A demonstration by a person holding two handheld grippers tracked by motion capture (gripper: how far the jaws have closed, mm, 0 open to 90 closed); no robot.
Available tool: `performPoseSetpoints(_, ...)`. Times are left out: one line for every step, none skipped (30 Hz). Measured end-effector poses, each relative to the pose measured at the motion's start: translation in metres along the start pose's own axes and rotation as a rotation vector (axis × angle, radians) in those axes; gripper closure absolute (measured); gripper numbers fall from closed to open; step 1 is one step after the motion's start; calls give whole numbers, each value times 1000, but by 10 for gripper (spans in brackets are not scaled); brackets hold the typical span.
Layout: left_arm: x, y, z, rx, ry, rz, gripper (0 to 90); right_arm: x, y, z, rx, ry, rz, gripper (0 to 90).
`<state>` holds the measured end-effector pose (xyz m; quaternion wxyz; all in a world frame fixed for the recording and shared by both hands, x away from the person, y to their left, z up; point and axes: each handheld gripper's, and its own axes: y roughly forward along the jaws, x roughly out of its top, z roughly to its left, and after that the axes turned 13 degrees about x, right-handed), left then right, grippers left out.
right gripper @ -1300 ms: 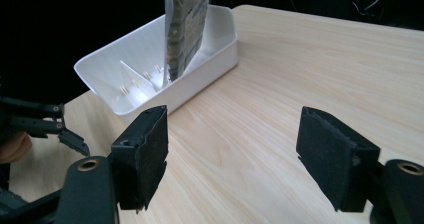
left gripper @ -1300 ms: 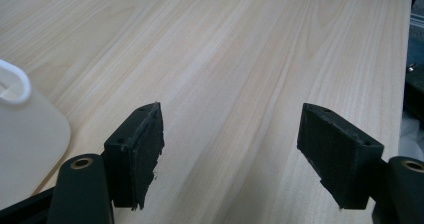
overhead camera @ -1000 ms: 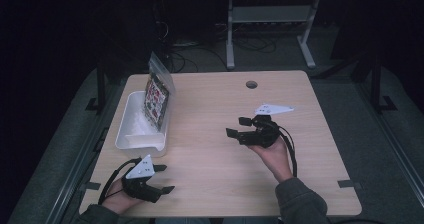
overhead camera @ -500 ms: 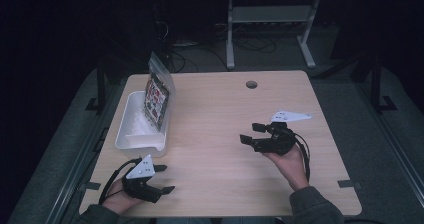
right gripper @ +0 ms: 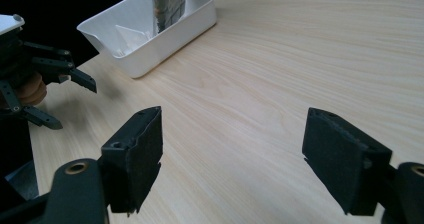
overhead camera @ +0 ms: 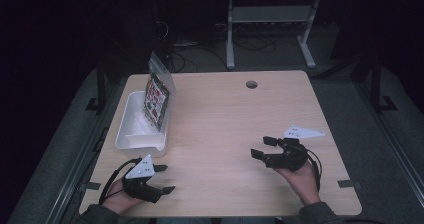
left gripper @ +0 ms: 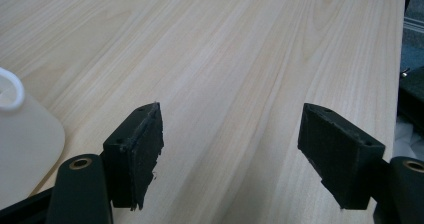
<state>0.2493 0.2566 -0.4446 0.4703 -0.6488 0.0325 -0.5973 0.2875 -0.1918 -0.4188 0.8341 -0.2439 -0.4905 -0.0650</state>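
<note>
Fingers of both the left gripper (overhead camera: 164,178) and right gripper (overhead camera: 262,147) are spread and hold nothing above the surface (overhead camera: 220,124), near the white bin (overhead camera: 131,134) with its upright packet (overhead camera: 156,103), print unreadable.

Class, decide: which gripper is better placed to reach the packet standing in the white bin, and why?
Left. The left gripper sits just below the white bin that holds the packet, fingers open and empty. The right gripper, also open, is across the table, farther off.

A packet (overhead camera: 156,97) stands in the tub (overhead camera: 131,134) at the table's (overhead camera: 220,114) left.
</note>
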Motion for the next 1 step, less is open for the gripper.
performPoseSetpoints(0,0,0,1,0,1,255,-4,-2,0,-6,3,-1,222)
